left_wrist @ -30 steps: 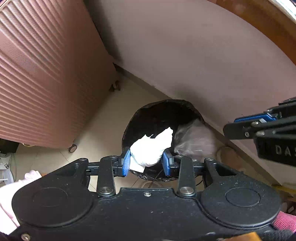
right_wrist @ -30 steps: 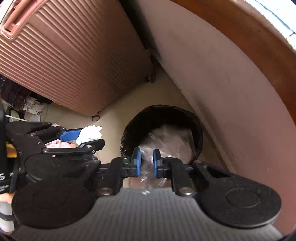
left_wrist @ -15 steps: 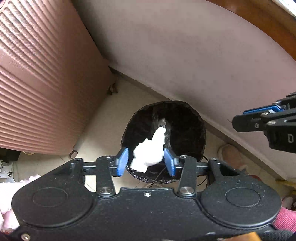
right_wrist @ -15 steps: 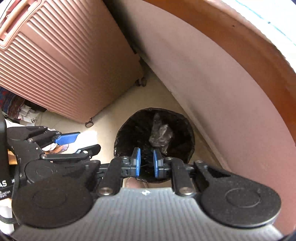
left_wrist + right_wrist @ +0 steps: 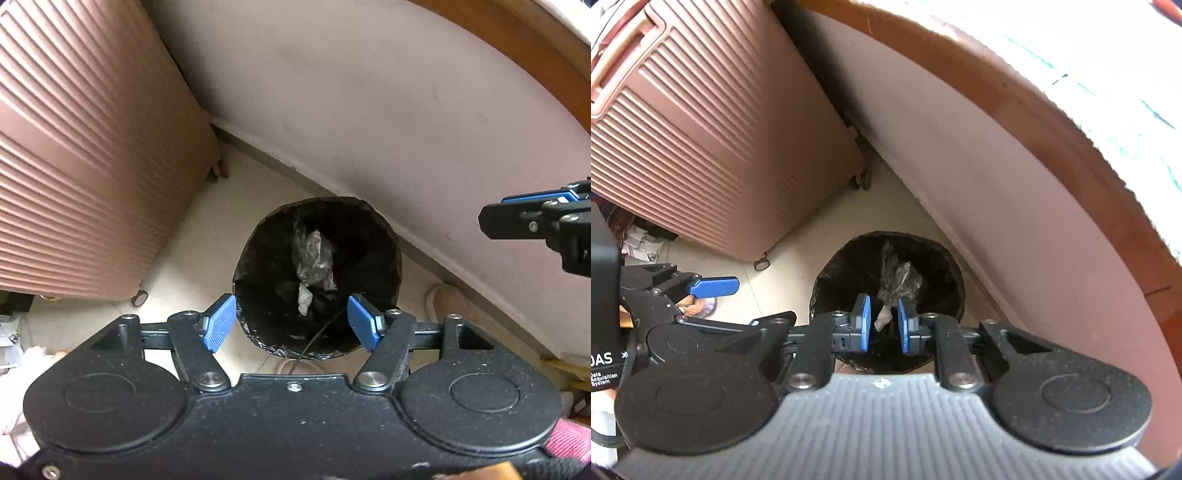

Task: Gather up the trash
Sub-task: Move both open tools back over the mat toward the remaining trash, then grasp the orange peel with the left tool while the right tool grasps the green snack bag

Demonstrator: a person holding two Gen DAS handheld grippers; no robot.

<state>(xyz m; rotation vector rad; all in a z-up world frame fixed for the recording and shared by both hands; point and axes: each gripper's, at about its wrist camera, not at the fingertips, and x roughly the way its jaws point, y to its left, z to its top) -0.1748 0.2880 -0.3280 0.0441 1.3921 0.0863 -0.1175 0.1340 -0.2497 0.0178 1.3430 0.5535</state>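
A round bin with a black liner (image 5: 380,251) (image 5: 938,258) stands on the pale floor by the wall. Down inside it lie a crumpled clear plastic bag (image 5: 314,254) (image 5: 899,277) and a small white tissue (image 5: 304,299) (image 5: 882,317). My left gripper (image 5: 291,326) (image 5: 746,302) hangs over the bin's near rim, its jaws opening wide with nothing between them. My right gripper (image 5: 884,325) (image 5: 535,218) points down over the bin too. Its blue pads stand a narrow gap apart and hold nothing; the tissue seen through the gap lies far below.
A ribbed pink suitcase (image 5: 92,166) (image 5: 713,129) on wheels stands left of the bin. A pale wall (image 5: 369,110) with a wooden edge above runs behind and to the right. A slipper (image 5: 443,299) lies right of the bin, and a thin cable (image 5: 314,339) crosses its near rim.
The left jaws have spread and the white tissue has dropped from them into the bin. The clear bag has fallen from the right gripper into the bin, and that gripper has risen slightly.
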